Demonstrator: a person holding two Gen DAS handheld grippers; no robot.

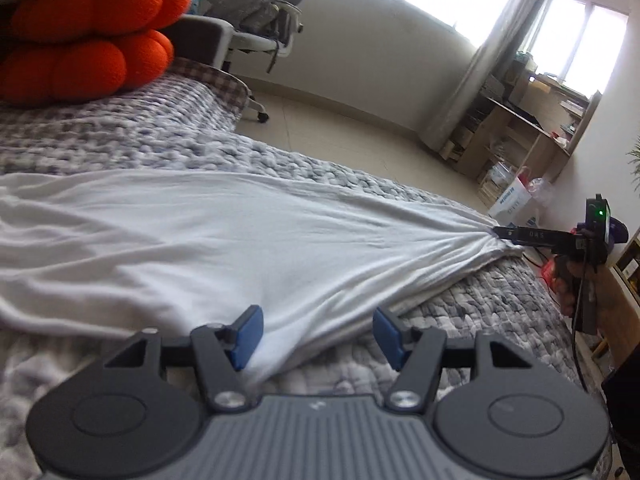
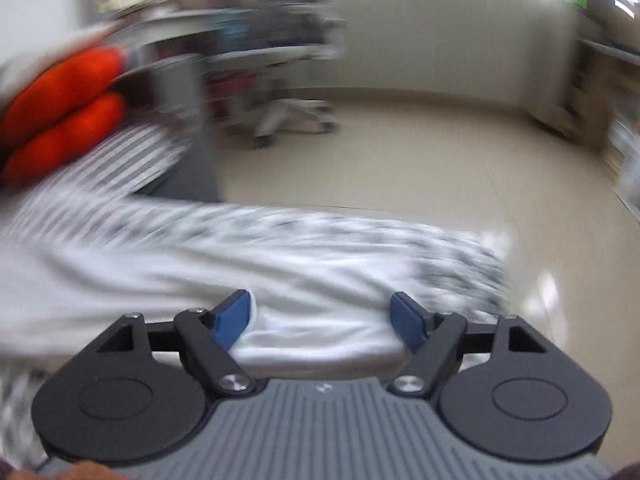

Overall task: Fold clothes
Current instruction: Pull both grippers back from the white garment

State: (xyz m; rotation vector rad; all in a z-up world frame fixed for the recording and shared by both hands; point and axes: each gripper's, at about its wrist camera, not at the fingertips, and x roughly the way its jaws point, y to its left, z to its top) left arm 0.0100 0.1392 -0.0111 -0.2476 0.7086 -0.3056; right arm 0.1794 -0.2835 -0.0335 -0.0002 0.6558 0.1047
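A white garment (image 1: 200,240) lies spread across the grey knitted blanket (image 1: 120,136) on the bed. Its near edge runs between the blue pads (image 1: 248,336) of my left gripper (image 1: 318,334), which stand apart, so it is open. The garment's far right end is gathered into a bunch at the tip of my right gripper (image 1: 500,233), held by a person's hand (image 1: 568,280). In the blurred right wrist view, the right gripper (image 2: 320,320) is open, and the white garment (image 2: 320,276) lies between and below its wide-apart pads.
Two orange cushions (image 1: 88,40) are stacked at the bed's far left. An office chair (image 1: 260,32) with a backpack stands beyond the bed on the tiled floor (image 1: 340,120). Wooden shelves (image 1: 520,128) and a bag (image 1: 516,196) are on the right, by the window.
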